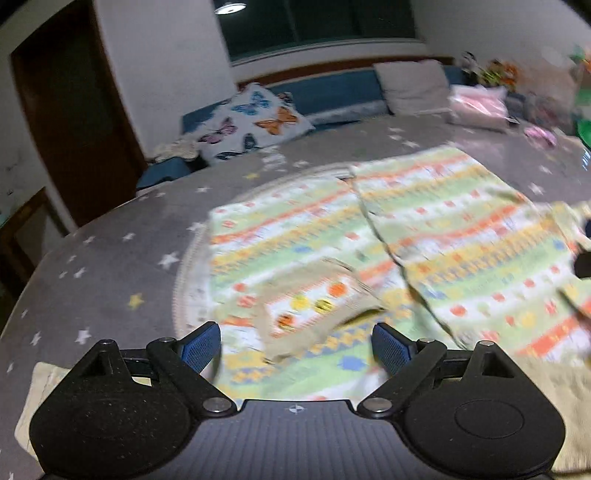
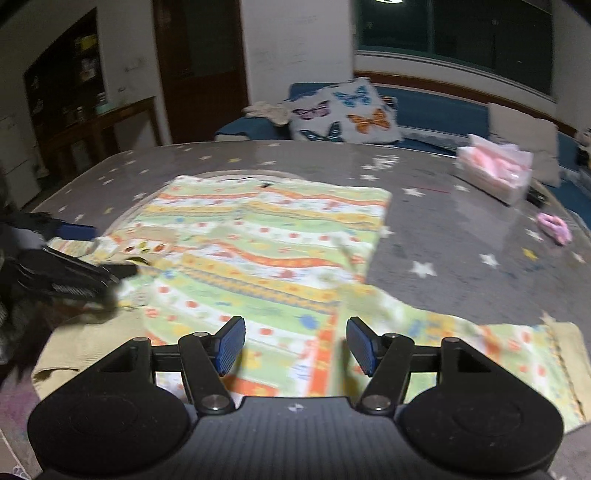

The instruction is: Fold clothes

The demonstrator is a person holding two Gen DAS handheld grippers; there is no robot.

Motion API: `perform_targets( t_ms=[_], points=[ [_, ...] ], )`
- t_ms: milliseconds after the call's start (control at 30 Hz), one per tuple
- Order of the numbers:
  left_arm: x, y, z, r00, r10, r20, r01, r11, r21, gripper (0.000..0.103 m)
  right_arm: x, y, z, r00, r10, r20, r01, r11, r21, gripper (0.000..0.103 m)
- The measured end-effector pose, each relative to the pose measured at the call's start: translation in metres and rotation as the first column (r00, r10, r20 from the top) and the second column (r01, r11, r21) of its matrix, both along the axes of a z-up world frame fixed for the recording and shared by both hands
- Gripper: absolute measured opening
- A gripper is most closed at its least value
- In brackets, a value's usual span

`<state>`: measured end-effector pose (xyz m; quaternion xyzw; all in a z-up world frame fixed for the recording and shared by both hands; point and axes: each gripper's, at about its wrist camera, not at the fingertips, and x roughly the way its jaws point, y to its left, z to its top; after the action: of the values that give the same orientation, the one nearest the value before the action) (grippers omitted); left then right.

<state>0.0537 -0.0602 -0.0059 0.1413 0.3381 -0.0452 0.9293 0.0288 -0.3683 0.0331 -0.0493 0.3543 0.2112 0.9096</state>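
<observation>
Patterned garment [image 2: 266, 236] spread on the star-print table [image 2: 461, 236], folding barely begun.
Left gripper [image 1: 295, 347] and right gripper [image 2: 295, 345]: jaws apart, holding nothing; folds remain.

Dim indoor light comes from a ceiling lamp [image 1: 229, 7] overhead, with the window [image 2: 454, 27] black. Both views are smeared by motion blur, worst across the patterned cloth [image 1: 424, 236]. Straight lines bow and corners darken at the fisheye edges.

Both wrist views close, angled down, sharing the patterned garment [image 1: 424, 229] [image 2: 266, 236] on the table [image 1: 110, 258] [image 2: 461, 229]
</observation>
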Motion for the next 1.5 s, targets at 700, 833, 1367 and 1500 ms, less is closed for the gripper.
perform_targets(
  t_ms=[700, 833, 1367, 1500],
  points=[
    [-0.035, -0.011, 0.023, 0.988, -0.106, 0.109, 0.109, 0.994, -0.019, 0.095, -0.031, 0.006, -0.005, 0.998, 0.067, -0.002, -0.067, 0.998, 0.009, 0.063],
    [-0.032, -0.021, 0.026, 0.986, -0.131, 0.1, 0.137, 0.989, -0.05, 0.096, -0.023, -0.026, -0.003, 0.999, -0.045, 0.011, 0.044, 0.999, 0.017, 0.063],
    [-0.031, -0.046, 0.007, 0.981, -0.193, 0.033, 0.195, 0.98, -0.04, 0.098, -0.006, -0.145, -0.021, 0.902, -0.432, 0.014, 0.432, 0.902, 0.007, 0.063],
    [-0.031, -0.045, 0.005, 0.982, -0.189, 0.024, 0.19, 0.981, -0.04, 0.099, -0.008, -0.167, -0.021, 0.865, -0.501, 0.033, 0.502, 0.865, -0.004, 0.063]
  ],
)
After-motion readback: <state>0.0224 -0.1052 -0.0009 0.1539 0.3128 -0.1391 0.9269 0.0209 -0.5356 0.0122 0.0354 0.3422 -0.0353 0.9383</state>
